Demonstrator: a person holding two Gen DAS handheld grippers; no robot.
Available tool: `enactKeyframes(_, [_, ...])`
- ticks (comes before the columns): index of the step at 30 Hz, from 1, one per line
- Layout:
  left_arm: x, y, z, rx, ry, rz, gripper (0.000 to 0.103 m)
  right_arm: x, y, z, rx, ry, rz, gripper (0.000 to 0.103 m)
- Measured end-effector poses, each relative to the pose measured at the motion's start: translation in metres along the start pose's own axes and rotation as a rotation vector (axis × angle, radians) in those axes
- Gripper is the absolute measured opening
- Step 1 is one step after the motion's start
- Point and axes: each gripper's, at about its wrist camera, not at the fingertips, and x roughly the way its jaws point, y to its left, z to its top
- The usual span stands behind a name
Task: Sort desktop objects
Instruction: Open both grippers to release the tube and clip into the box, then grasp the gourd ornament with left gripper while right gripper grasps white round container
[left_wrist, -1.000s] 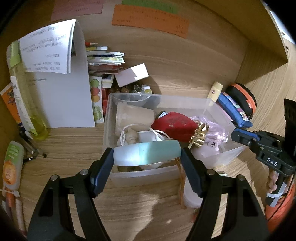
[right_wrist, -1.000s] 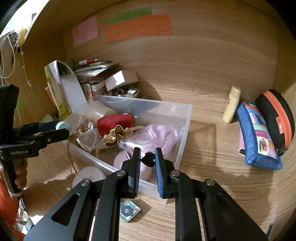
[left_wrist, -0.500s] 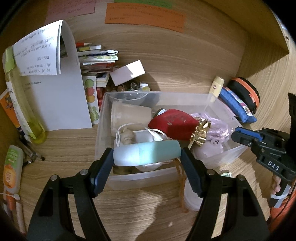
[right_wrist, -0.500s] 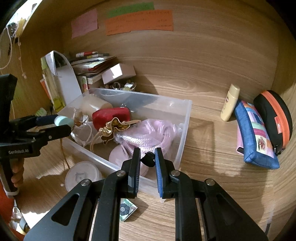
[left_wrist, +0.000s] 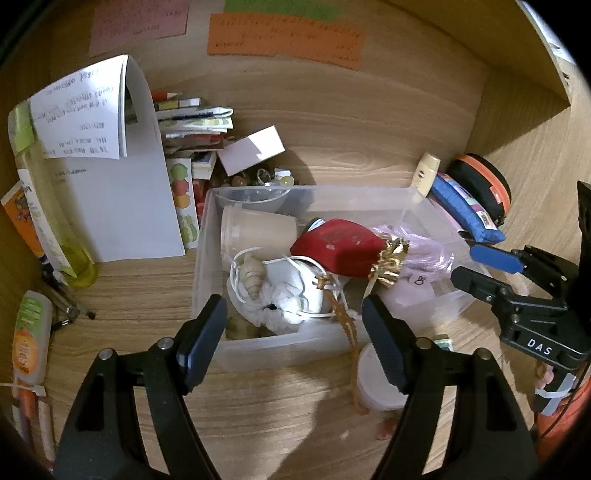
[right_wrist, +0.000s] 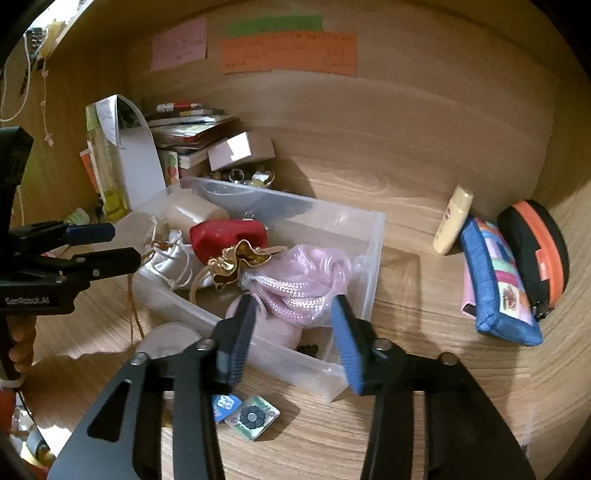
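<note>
We held our left gripper (left_wrist: 293, 332) spread wide over the near wall of the clear plastic bin (left_wrist: 258, 345), nothing between its dark padded fingers (left_wrist: 201, 338), and our right gripper (right_wrist: 291, 341) likewise stood apart and empty above the bin's near right corner. The bin was a translucent, straight-walled rectangle resting on the wood-grain desk (right_wrist: 424, 424), and it was crowded: one white drawstring cloth pouch (left_wrist: 284, 295), soft and crumpled, with a small beige spiral shell (left_wrist: 253, 275) lying on it; one red fabric pouch (left_wrist: 340, 247) gathered at the neck with a crinkled gold ribbon (left_wrist: 388, 264); one pale, smooth paper cup (left_wrist: 256, 230) lying on its side; and one thin plastic bag of braided pink rope (right_wrist: 303, 280), its cords coiled and knobbly. A round white lid (right_wrist: 168, 339) lay flat on the desk just outside the bin's near wall, and two small square packets (right_wrist: 253, 417), one blue and one patterned, lay side by side below the right gripper. To the right, well apart from the bin, we counted three things leaning along the back wall: one cream squeeze tube (right_wrist: 452, 221), one blue patchwork pencil case (right_wrist: 498, 284) and one rounded black case with an orange zip band (right_wrist: 535, 251). On the left stood a curled white sheet of paper (left_wrist: 122, 192) before a stack of books (left_wrist: 195, 122), and three paper notes, pink (right_wrist: 179, 44), green (right_wrist: 275, 24) and orange (right_wrist: 290, 53), were stuck to the back panel.
</note>
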Motion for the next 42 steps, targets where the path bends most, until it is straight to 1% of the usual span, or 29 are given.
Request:
enactKeyframes(3, [-0.008, -0.002, 0.000, 0.002, -0.011, 0.007, 0.080, -0.008, 0.003, 0.001, -0.010, -0.021, -0.021, 0.054])
enactKeyframes(4, [-0.009, -0.001, 0.000, 0.001, -0.014, 0.008, 0.082, -0.011, 0.003, 0.001, -0.010, -0.025, -0.028, 0.061])
enactKeyframes(5, [-0.013, -0.001, -0.001, 0.000, -0.020, 0.010, 0.084, -0.013, 0.003, 0.001, -0.007, -0.032, -0.043, 0.065])
enactKeyframes(6, [-0.015, -0.001, -0.001, -0.001, -0.024, 0.011, 0.086, -0.016, 0.004, 0.000, -0.004, -0.040, -0.056, 0.073])
enactKeyframes(7, [-0.018, 0.000, -0.001, -0.004, -0.027, 0.011, 0.088, -0.019, 0.005, 0.000, -0.002, -0.048, -0.065, 0.078])
enactKeyframes(9, [-0.024, 0.001, -0.002, -0.011, -0.032, 0.006, 0.089, -0.025, 0.005, -0.001, -0.001, -0.061, -0.081, 0.080])
enactKeyframes(14, [-0.034, 0.004, -0.009, -0.023, -0.028, -0.002, 0.091, -0.036, 0.006, -0.004, 0.005, -0.062, -0.077, 0.082])
enactKeyframes(18, [-0.038, 0.003, -0.017, -0.018, -0.018, 0.011, 0.091, -0.042, 0.006, -0.010, 0.007, -0.057, -0.082, 0.082])
enactKeyframes(25, [-0.033, -0.007, -0.043, 0.017, 0.048, 0.009, 0.091, -0.050, 0.007, -0.024, 0.000, -0.040, -0.079, 0.082])
enactKeyframes(28, [-0.027, -0.014, -0.056, 0.036, 0.088, 0.019, 0.091, -0.051, 0.006, -0.031, -0.011, -0.030, -0.091, 0.083])
enactKeyframes(31, [-0.023, -0.024, -0.065, 0.041, 0.123, -0.007, 0.091, -0.051, 0.003, -0.037, -0.017, -0.019, -0.085, 0.083])
enactKeyframes(36, [-0.016, -0.051, -0.079, 0.084, 0.145, -0.036, 0.091, -0.049, -0.005, -0.045, -0.003, -0.005, -0.062, 0.083])
enactKeyframes(39, [-0.005, -0.069, -0.085, 0.109, 0.182, -0.031, 0.091, -0.046, -0.006, -0.050, -0.013, 0.013, -0.046, 0.083])
enactKeyframes(41, [0.001, -0.075, -0.087, 0.106, 0.192, -0.027, 0.091, -0.045, -0.004, -0.054, -0.033, 0.019, -0.037, 0.083])
enactKeyframes(42, [0.002, -0.077, -0.087, 0.103, 0.193, -0.027, 0.089, -0.044, -0.002, -0.055, -0.041, 0.021, -0.031, 0.083])
